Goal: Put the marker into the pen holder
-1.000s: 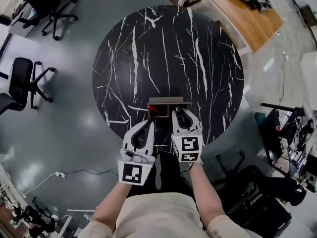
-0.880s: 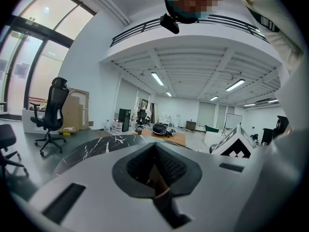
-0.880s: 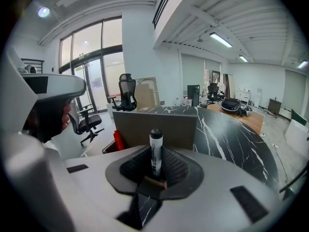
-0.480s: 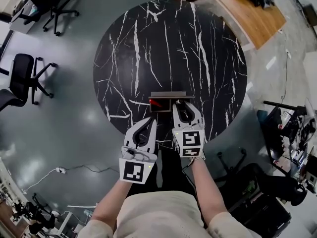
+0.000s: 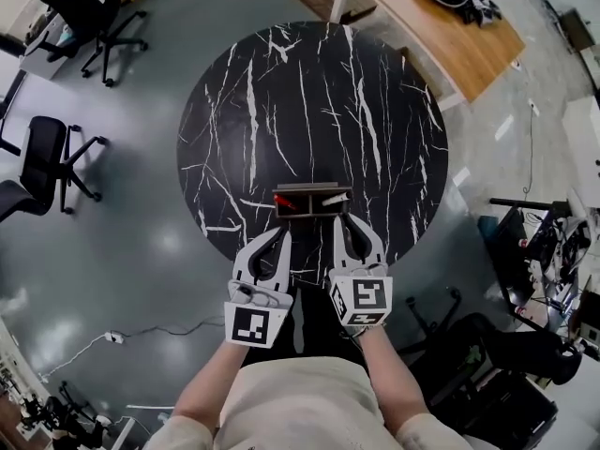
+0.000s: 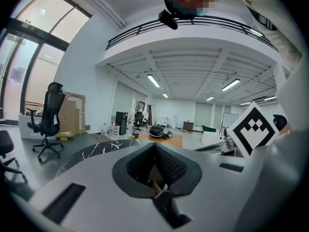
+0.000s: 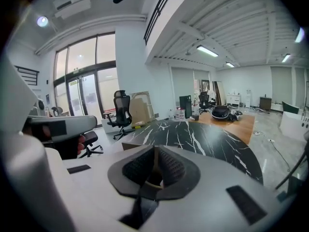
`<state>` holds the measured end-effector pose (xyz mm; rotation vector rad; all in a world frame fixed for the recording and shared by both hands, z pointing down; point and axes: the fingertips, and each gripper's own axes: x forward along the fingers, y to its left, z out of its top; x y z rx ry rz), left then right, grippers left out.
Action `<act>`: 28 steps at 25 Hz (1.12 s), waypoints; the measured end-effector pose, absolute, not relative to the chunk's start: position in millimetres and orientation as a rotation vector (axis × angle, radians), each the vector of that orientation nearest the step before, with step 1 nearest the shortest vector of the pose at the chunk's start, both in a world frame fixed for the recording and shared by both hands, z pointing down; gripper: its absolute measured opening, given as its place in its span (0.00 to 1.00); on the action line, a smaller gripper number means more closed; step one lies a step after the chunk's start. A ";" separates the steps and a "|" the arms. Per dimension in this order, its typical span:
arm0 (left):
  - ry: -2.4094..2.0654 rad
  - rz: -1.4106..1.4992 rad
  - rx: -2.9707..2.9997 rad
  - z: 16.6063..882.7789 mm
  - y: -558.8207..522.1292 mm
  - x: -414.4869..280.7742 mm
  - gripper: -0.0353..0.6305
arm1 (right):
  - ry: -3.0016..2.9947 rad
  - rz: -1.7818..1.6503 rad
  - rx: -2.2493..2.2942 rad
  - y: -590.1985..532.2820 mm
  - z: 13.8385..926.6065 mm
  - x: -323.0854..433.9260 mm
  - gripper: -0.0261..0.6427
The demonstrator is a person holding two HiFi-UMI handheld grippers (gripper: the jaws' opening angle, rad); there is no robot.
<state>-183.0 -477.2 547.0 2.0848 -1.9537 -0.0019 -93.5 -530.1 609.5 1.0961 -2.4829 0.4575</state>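
Observation:
A grey box-shaped pen holder [image 5: 312,189] stands near the front edge of the round black marble table [image 5: 309,101]. A red marker [image 5: 284,202] lies in its left part and a pale slim object [image 5: 333,199] in its right part. My left gripper [image 5: 283,235] hovers just short of the holder's left end, shut and empty. Just short of the holder's right end, my right gripper [image 5: 345,221] is also shut on nothing. In the left gripper view the left gripper [image 6: 155,148] shows its jaws meeting. The right gripper [image 7: 155,151] looks the same in its own view, with the table [image 7: 203,139] beyond.
Black office chairs [image 5: 47,157] stand on the grey floor at the left and another chair [image 5: 89,7] at the top left. A wooden desk [image 5: 441,26] with a dark bag is beyond the table. Cables and equipment [image 5: 534,242] crowd the right side.
My right gripper has drawn back from over the holder's right part toward the person. The pale object in that part now shows. The left gripper has barely moved.

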 end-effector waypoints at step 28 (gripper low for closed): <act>-2.073 -0.082 2.220 418.7 -450.9 -175.3 0.07 | -2.693 0.328 1.074 -490.6 449.6 -86.9 0.06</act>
